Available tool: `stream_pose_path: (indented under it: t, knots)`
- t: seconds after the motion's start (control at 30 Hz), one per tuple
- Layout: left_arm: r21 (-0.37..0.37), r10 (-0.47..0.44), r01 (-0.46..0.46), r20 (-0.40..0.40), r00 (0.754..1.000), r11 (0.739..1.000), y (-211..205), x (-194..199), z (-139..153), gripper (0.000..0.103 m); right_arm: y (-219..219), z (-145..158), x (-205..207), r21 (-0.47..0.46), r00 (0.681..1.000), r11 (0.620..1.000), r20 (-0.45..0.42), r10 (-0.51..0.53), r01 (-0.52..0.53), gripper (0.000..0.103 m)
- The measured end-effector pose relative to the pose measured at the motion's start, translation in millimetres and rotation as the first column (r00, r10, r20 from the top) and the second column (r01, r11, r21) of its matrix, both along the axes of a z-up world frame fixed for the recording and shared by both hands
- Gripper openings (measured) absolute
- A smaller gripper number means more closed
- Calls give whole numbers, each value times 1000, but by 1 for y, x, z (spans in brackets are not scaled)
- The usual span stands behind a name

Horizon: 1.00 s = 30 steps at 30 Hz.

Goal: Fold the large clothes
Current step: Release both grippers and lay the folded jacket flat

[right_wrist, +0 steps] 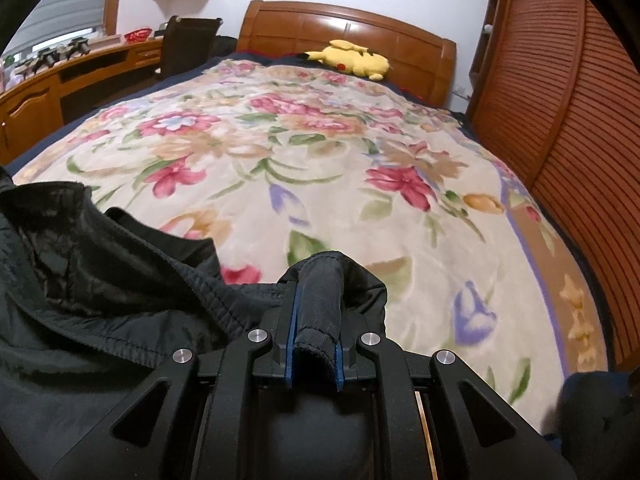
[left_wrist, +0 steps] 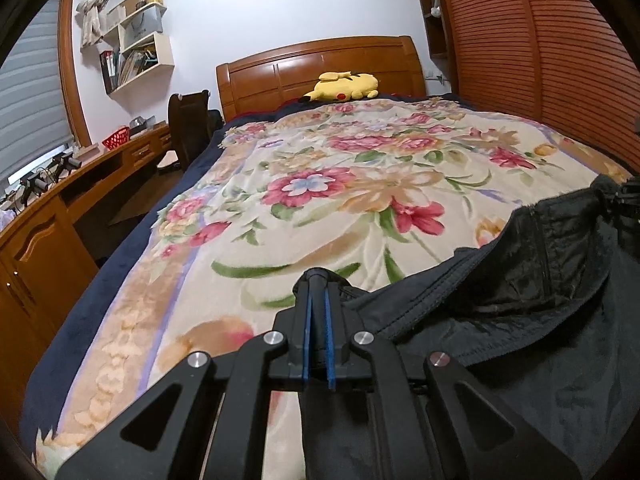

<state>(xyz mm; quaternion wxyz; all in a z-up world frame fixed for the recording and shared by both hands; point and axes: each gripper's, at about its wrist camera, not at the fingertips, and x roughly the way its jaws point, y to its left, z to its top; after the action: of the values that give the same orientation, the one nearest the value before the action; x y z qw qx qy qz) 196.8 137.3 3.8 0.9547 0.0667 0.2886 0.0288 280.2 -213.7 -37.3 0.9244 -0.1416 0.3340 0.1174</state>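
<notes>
Black linkage of the left gripper fills the near edge of its view; jaws nearly closed, pinching an edge of the black jacket at the tips; right gripper likewise clamped, a ribbed black band, cuff or hem I can't tell, bunched between its blue pads; jacket hangs between the two, bulk to the right in the left view and to the left in the right view, over the near end of the bed; whether it touches the floral blanket or is held just above it, cannot tell.

Handling, judged: thin shiny shell with lining, looks light, fully limp, likely slippery; it will sag in the middle and slide on itself; stitched elastic hem and ribbed band are the thickest, grippiest spots, so hold there, not on bare shell; keep both grips spread apart for tension before laying flat; zipper line would serve as a fold axis.

Yellow plush toy sits far off by the headboard, well apart.
</notes>
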Motion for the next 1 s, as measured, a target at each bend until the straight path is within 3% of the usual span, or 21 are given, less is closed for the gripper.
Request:
stream_pose_path:
  t: [0.13,0.23,0.3,0.33,0.37,0.67,0.77,1.0]
  knots:
    - [-31,20,-20,-3,1000,999,11,-1,1,8,1,-3,7,23,999,1000,-34,-5,5,12]
    - [-49,28,-28,4,1000,998,21,-12,4,17,-4,0,5,53,998,999,-55,-9,12,24]
    - [-82,18,-19,-9,1000,996,29,-26,5,25,-10,6,-3,54,999,998,-43,-32,35,45]
    - [-89,9,-10,-17,1000,996,31,-33,4,29,-13,11,-10,46,998,997,-14,-58,58,69]
    - [-88,-1,-1,-26,1000,996,32,-40,3,33,-17,16,-18,45,997,996,11,-71,70,80]
    - [-103,-71,64,-74,995,993,26,-125,-17,45,-32,25,-110,38,1000,999,14,-9,9,81]
    - [-144,-108,92,-106,988,985,23,-150,-31,52,-37,14,-143,63,1000,998,-15,13,-12,81]
    - [-179,-126,99,-146,981,979,15,-179,-54,53,-48,-19,-191,59,998,998,-60,12,-8,84]
